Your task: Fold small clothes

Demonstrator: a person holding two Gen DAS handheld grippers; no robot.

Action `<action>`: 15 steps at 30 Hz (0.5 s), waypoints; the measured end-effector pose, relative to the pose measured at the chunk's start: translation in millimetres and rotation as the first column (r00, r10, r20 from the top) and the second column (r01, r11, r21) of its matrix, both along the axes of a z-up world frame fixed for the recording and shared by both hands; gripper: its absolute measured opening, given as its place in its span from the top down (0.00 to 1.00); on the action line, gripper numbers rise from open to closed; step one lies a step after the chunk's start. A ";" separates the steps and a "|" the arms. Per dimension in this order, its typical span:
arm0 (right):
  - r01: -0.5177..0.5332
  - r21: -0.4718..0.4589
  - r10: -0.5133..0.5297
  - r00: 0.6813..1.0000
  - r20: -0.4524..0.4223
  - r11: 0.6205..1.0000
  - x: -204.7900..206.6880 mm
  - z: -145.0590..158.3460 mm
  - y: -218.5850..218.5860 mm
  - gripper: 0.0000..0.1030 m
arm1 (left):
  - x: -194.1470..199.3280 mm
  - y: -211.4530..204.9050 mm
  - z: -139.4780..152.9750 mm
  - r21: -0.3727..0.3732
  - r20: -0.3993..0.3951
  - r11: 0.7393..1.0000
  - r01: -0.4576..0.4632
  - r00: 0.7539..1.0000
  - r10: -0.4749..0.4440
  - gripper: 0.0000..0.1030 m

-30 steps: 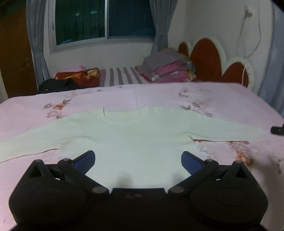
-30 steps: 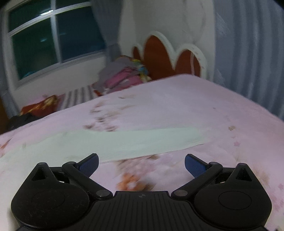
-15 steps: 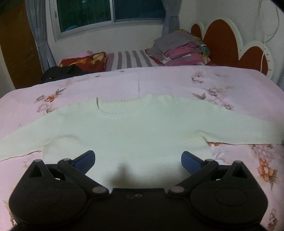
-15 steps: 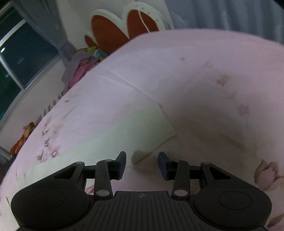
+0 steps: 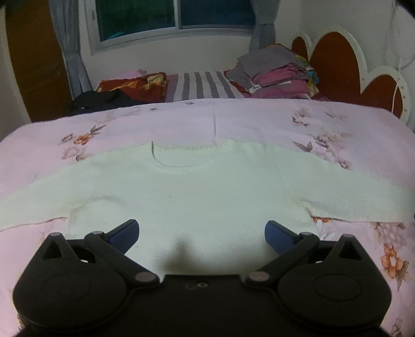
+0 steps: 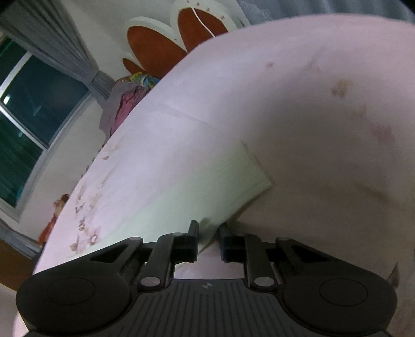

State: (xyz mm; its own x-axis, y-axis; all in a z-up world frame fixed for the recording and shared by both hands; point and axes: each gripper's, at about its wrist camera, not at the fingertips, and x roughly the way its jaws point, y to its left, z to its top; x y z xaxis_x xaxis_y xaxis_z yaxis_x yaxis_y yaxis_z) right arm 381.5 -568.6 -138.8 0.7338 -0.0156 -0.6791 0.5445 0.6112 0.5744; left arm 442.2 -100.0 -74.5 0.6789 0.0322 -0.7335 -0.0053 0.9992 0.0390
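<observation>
A pale cream sweater (image 5: 202,197) lies flat on the pink floral bedspread (image 5: 233,121), neck away from me, both sleeves spread out sideways. My left gripper (image 5: 201,229) is open and empty, hovering over the sweater's lower hem. In the right wrist view the sweater's right sleeve (image 6: 207,191) ends in a cuff. My right gripper (image 6: 208,232) is nearly closed, its jaws on either side of the sleeve's near edge close to the cuff. Whether the pads pinch the cloth is hidden.
A stack of folded clothes (image 5: 275,72) sits at the far right of the bed by the red and white headboard (image 5: 345,70). A striped cloth (image 5: 202,85), a red patterned pillow (image 5: 132,86) and a black garment (image 5: 101,99) lie along the far edge below the window (image 5: 176,15).
My right gripper has dropped down to the sleeve's cuff end and narrowed from wide open to nearly closed around its edge. My left gripper has moved in closer over the sweater's body and stays open.
</observation>
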 end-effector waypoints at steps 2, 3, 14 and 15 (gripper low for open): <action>0.015 -0.008 -0.015 1.000 0.002 1.000 -3.3 1.5 -1.0 0.84 | 0.3 6.3 1.1 -0.032 -0.002 0.999 -0.018 1.000 0.018 0.00; 0.037 -0.004 -0.037 0.999 0.001 0.999 -4.5 1.5 -3.2 0.84 | 0.1 9.2 1.7 -0.043 0.000 0.999 -0.023 1.000 0.023 0.00; -0.043 -0.157 0.040 0.999 -0.026 0.987 20.7 33.8 37.8 0.98 | -8.0 82.6 -13.3 -0.055 -0.060 0.996 -0.072 0.996 0.068 0.00; -0.066 -0.167 0.064 0.998 -0.014 0.984 22.5 41.4 49.8 0.98 | -8.5 90.0 -15.2 -0.035 -0.058 0.997 -0.070 0.996 0.068 0.00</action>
